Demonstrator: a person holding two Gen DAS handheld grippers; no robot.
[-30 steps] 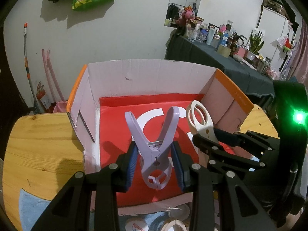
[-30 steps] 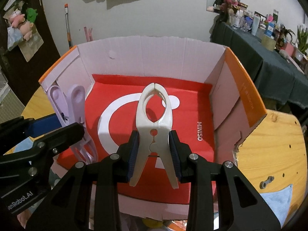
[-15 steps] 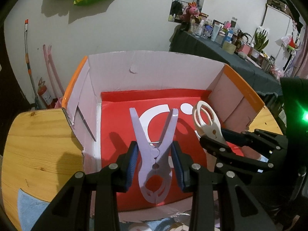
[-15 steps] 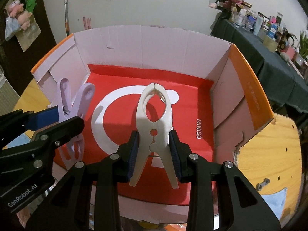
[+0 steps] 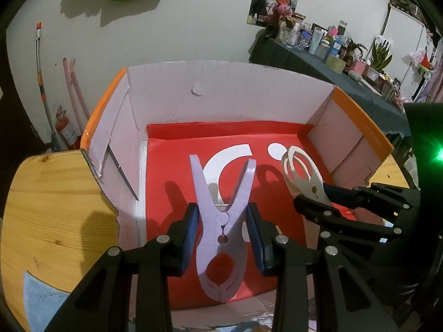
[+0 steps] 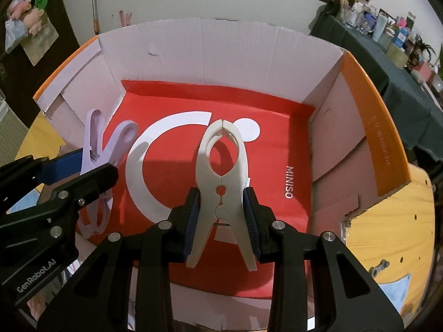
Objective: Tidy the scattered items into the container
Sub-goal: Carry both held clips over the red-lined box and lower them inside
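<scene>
My left gripper [image 5: 223, 227] is shut on a lilac clothes peg [image 5: 221, 229], held upright over the cardboard box [image 5: 227, 91] with the red liner. The peg's handles splay forward and its clamp end points back at me. My right gripper [image 6: 221, 210] is shut on a cream clothes peg [image 6: 221, 182], also held above the box floor [image 6: 271, 149]. Each gripper shows in the other's view: the right one with the cream peg [image 5: 301, 171] to the right, the left one with the lilac peg [image 6: 102, 149] to the left.
The box stands on a round wooden table [image 5: 49, 199]. A blue cloth [image 5: 38, 298] lies at the table's near left edge. A small metal part [image 6: 379, 267] lies on the wood right of the box. A cluttered dark side table [image 5: 332, 63] stands behind.
Both grippers have moved forward and lower over the box, which looks larger now. The lilac peg has slid lower between the left fingers. Both pegs stay gripped.
</scene>
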